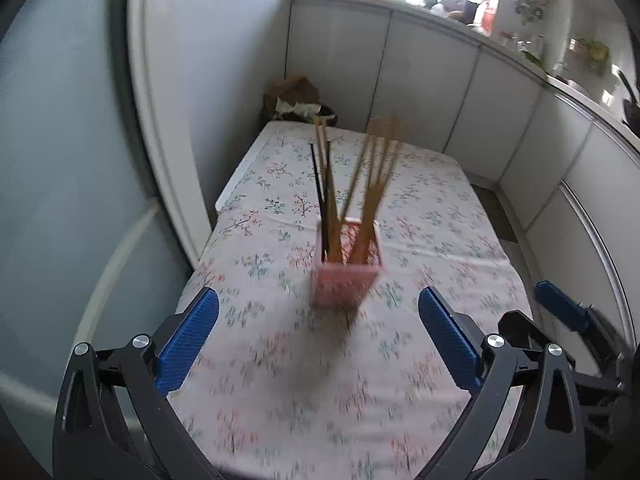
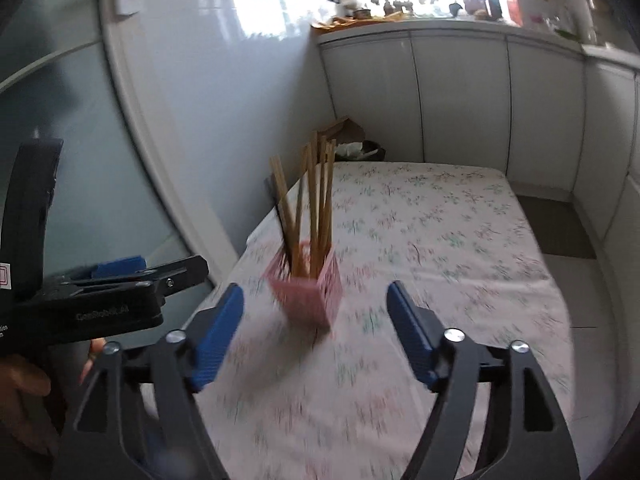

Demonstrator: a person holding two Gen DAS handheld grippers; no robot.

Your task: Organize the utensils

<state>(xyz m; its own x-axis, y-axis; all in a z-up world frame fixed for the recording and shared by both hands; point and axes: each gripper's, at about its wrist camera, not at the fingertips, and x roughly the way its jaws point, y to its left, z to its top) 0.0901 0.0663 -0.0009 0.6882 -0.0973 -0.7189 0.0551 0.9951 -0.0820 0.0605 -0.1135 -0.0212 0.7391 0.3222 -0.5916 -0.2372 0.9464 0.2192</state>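
Note:
A pink square holder (image 1: 346, 280) stands upright on the floral tablecloth (image 1: 280, 380), with several wooden chopsticks (image 1: 376, 184) and a dark pair (image 1: 320, 188) sticking up out of it. My left gripper (image 1: 318, 308) is open and empty, just short of the holder. In the right wrist view the holder (image 2: 310, 294) and chopsticks (image 2: 316, 200) stand ahead of my right gripper (image 2: 316, 300), which is open and empty. The left gripper (image 2: 120, 280) shows at that view's left edge. Both views are motion-blurred.
The table (image 2: 460, 240) sits in a corner against a glass door (image 1: 60, 160) on the left and white cabinets (image 1: 420, 80) behind. A brown paper bag (image 1: 294, 94) lies past the far end. The right gripper's blue pad (image 1: 560, 310) shows at the right.

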